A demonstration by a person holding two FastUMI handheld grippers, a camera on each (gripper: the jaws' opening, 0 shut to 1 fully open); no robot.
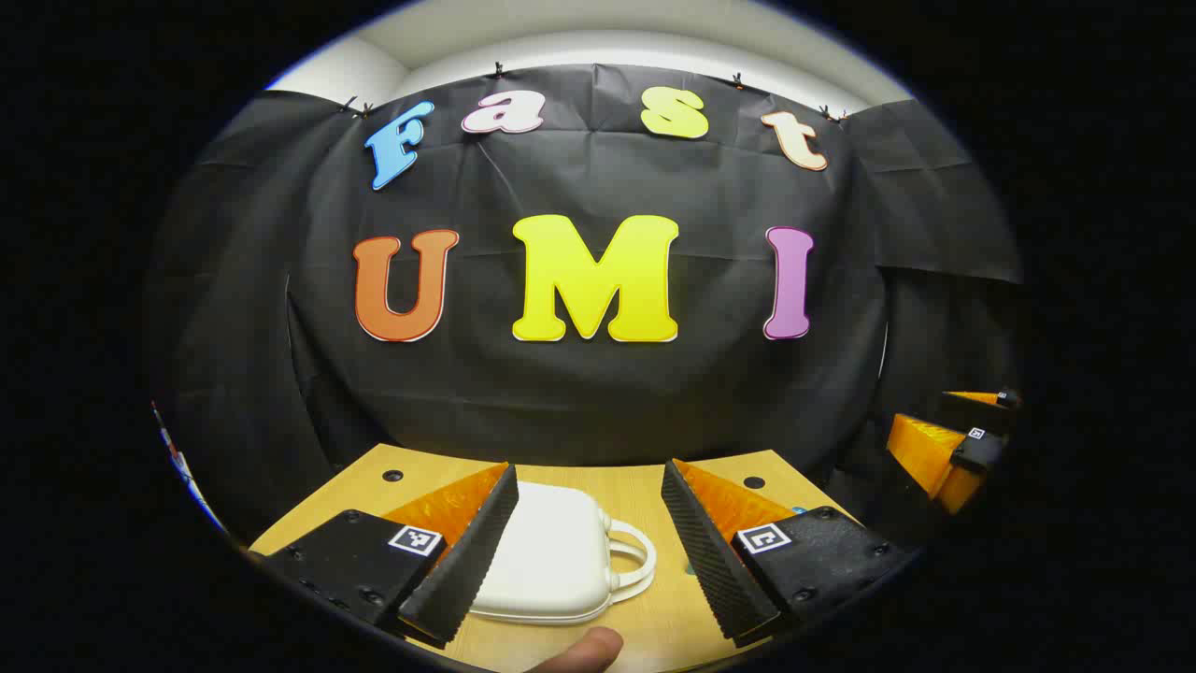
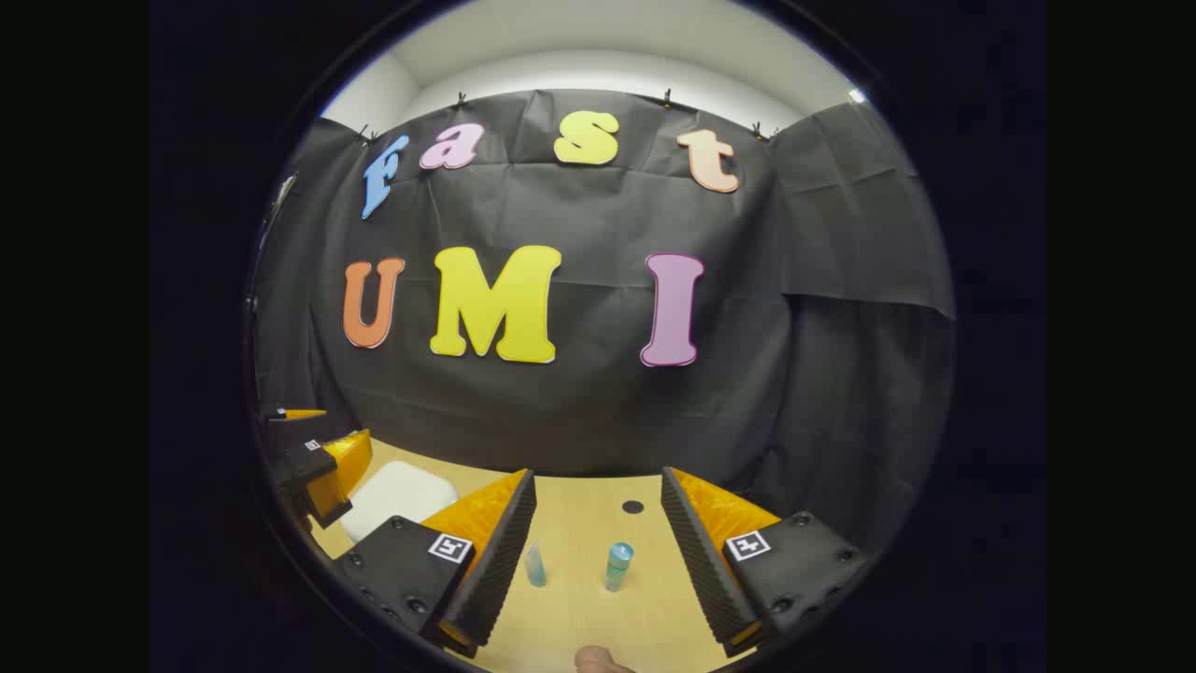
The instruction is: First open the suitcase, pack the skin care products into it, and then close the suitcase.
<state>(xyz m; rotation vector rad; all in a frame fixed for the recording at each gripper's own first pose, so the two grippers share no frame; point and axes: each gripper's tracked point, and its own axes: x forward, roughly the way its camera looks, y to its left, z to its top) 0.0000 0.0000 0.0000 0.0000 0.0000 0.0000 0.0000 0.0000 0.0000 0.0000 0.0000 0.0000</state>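
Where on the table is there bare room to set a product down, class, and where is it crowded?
Bare wood lies right of the suitcase, beyond its handle, and behind the two bottles up to the small dark hole in the table. It is crowded at the suitcase, where the left gripper hovers, and at the bottles between the right gripper's open fingers.

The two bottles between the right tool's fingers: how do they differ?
The left bottle is slimmer and paler, tapering to a narrow top; the right bottle is wider, a deeper teal, with a broad cap. The left bottle stands close beside a finger; the right bottle stands nearer mid-gap. Both stand upright on the table, untouched.
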